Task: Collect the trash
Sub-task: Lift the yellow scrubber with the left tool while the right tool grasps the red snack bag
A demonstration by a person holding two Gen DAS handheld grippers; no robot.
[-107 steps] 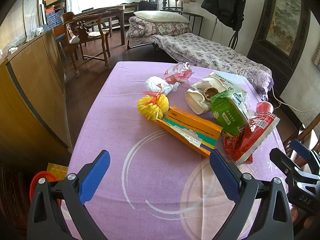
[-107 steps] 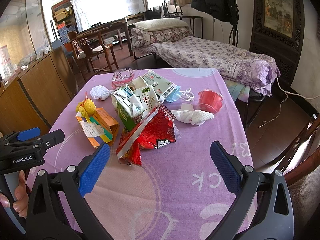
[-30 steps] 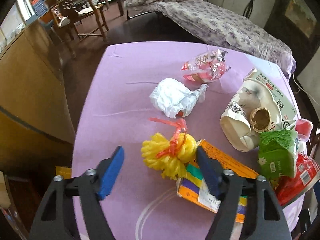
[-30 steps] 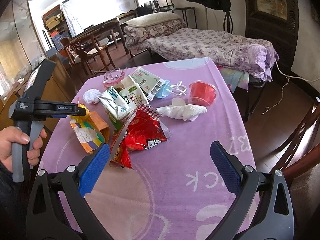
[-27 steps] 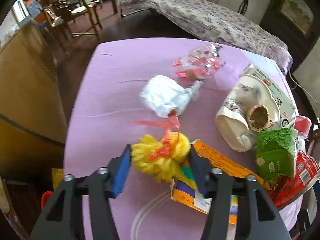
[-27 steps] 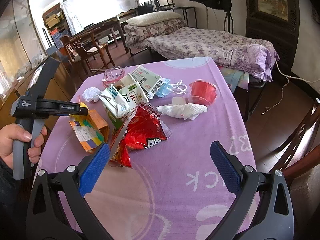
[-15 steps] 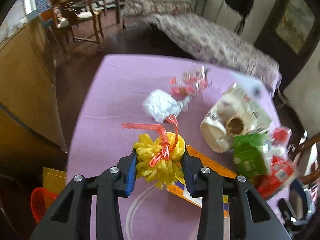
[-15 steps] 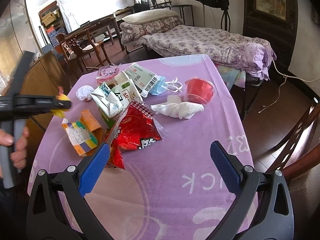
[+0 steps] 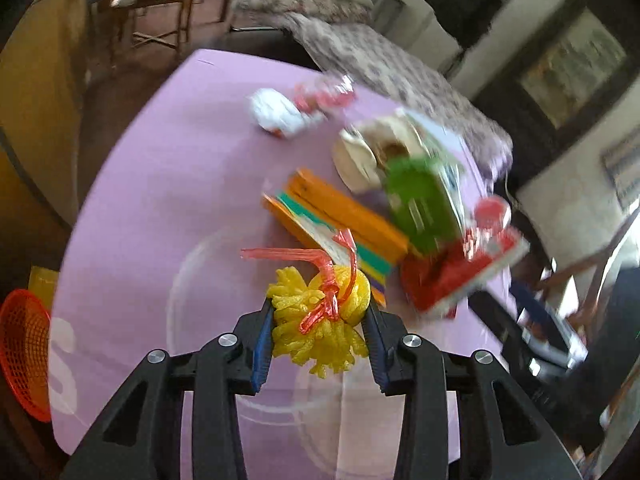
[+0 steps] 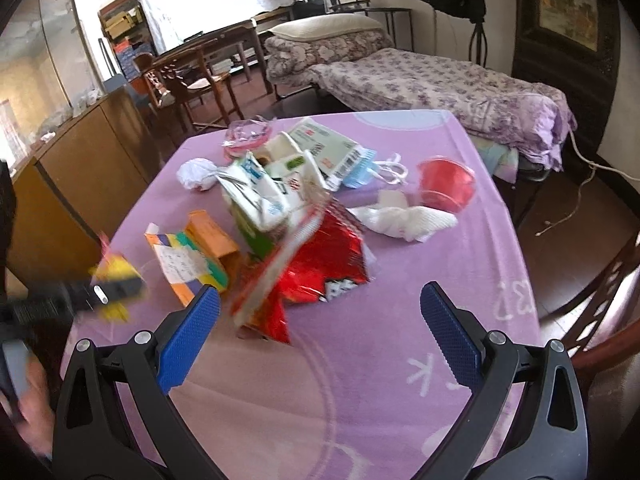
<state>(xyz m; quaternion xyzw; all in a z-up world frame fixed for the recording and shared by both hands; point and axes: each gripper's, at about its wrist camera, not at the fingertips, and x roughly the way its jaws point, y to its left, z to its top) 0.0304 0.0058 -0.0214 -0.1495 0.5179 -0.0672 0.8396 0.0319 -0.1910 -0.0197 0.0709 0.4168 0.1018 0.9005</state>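
My left gripper (image 9: 318, 330) is shut on a yellow foam net tied with a red strip (image 9: 320, 312) and holds it above the purple table (image 9: 160, 200). The same net (image 10: 114, 274) shows blurred at the left of the right wrist view. Trash lies on the table: an orange box (image 9: 340, 216), a green carton (image 9: 424, 204), a red snack bag (image 10: 316, 264), a white crumpled bag (image 9: 276, 114), a red cup (image 10: 446, 184), a white tissue (image 10: 404, 218). My right gripper (image 10: 320, 336) is open and empty above the table's near side.
An orange mesh basket (image 9: 22, 352) sits on the floor left of the table. A wooden cabinet (image 10: 80, 168) runs along the left. A bed (image 10: 420, 80) stands behind the table and a wooden chair (image 10: 600, 300) at the right.
My left gripper closed on the yellow foam net, lifted it off the table and carried it back toward the near left. The right gripper stayed open and almost still.
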